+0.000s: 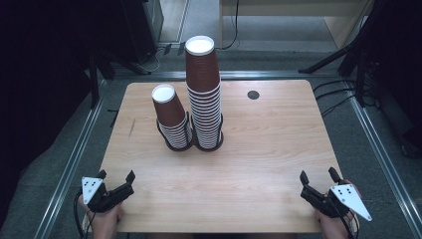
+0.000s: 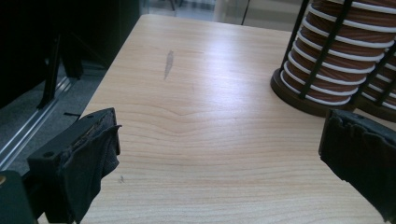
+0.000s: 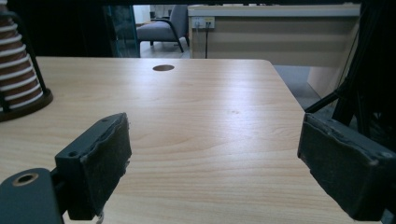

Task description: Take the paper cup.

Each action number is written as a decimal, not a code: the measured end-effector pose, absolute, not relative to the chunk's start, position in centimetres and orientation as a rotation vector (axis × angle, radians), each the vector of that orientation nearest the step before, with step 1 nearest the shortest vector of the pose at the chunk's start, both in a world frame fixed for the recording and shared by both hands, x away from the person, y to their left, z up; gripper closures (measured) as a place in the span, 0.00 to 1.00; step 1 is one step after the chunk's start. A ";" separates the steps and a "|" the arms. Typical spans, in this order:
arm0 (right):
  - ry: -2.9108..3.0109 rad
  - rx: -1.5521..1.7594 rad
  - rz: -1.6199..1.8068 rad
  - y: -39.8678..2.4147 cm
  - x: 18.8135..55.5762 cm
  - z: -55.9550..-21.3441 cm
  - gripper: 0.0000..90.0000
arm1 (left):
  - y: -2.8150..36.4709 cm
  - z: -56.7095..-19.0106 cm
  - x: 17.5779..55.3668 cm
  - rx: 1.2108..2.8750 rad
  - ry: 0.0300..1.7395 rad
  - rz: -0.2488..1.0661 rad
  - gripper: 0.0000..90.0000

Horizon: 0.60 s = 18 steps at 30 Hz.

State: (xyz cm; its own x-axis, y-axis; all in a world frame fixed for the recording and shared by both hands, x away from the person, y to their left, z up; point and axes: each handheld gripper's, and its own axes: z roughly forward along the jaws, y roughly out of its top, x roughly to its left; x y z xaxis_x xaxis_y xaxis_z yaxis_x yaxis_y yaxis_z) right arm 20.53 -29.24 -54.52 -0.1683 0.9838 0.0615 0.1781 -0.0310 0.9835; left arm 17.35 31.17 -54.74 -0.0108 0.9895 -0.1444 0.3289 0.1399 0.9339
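High view: we see the desk (image 1: 259, 149) with two stacks of brown paper cups standing near its middle, each inside a dark wire holder. The short stack (image 1: 171, 119) is on the left, and its top cup leans to the left. The tall stack (image 1: 205, 94) stands just beside it on the right and rises upright, its white top facing up. The two holders' bases touch or nearly touch. A small dark round hole (image 1: 253, 94) sits in the desk toward the far right, well apart from the cups.

At the near left corner of the desk we see the left hand-held gripper (image 1: 116, 175), its jaws spread wide with nothing between them. At the near right corner is the right hand-held gripper (image 1: 318, 175), its jaws also apart and empty. Both are well away from the cup stacks.

In the left gripper view, bare desk lies between the two black pads, and the base of the short stack (image 2: 327, 70) in its holder shows up at the upper right. In the right gripper view, the pads again frame bare wood, with the edge of a cup stack (image 3: 18, 79) at the far left and the hole (image 3: 163, 67) farther back.
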 end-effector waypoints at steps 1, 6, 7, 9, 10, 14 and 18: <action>1.448 1.287 1.285 -29.2 20.5 -54.5 0.11 | 31.2 -54.7 17.4 1.342 1.504 0.913 0.00; 1.442 1.306 1.271 -29.3 21.1 -53.3 0.11 | 31.2 -54.8 17.7 1.388 1.504 0.874 0.00; 1.453 1.311 1.275 -29.2 21.3 -52.7 0.12 | 31.2 -54.8 17.7 1.389 1.511 0.870 0.00; 1.456 1.309 1.278 -29.1 21.5 -52.3 0.12 | 31.2 -54.9 17.7 1.392 1.510 0.863 0.00; 1.450 1.310 1.276 -28.9 21.7 -51.6 0.12 | 31.3 -54.9 17.7 1.391 1.511 0.855 0.00; 1.430 1.306 1.290 -28.3 22.1 -50.4 0.10 | 31.5 -54.9 17.8 1.373 1.521 0.838 0.00; 1.456 1.270 1.334 -26.9 22.7 -48.7 0.08 | 31.2 -54.9 17.8 1.391 1.524 0.865 0.00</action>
